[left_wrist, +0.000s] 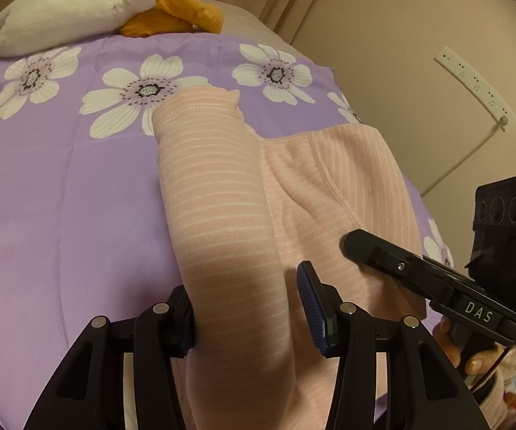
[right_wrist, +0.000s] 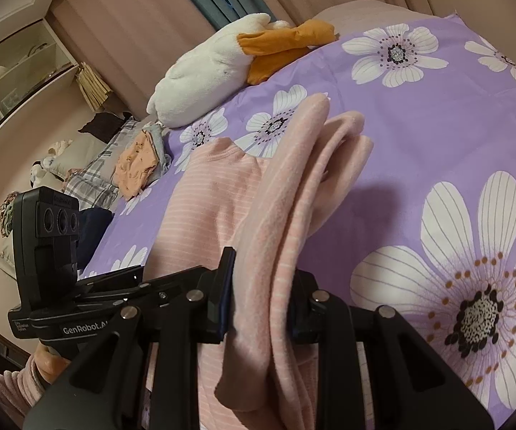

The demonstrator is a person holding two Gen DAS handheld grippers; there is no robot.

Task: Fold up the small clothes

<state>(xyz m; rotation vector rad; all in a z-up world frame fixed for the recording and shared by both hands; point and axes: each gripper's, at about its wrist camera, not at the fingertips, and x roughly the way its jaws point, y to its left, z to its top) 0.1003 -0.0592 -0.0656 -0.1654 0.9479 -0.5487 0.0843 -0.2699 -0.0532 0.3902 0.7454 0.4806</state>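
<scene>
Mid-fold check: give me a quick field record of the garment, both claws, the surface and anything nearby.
garment: pink white-striped knit top, partly folded, a sleeve doubled over the body
left claw: sleeve between its pads; right pad looks clear of the cloth, grip uncertain
right claw: shut on a bunched, layered edge of the top
surface: purple bedspread with white flowers
nearby: white plush duck with orange bill at the far end; small pile of folded clothes beyond the spread

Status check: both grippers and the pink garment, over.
Left gripper around a pink sleeve, grip not certain. Right gripper shut on bunched pink garment. Garment part lifted off purple bedspread. Plush duck well clear.
</scene>
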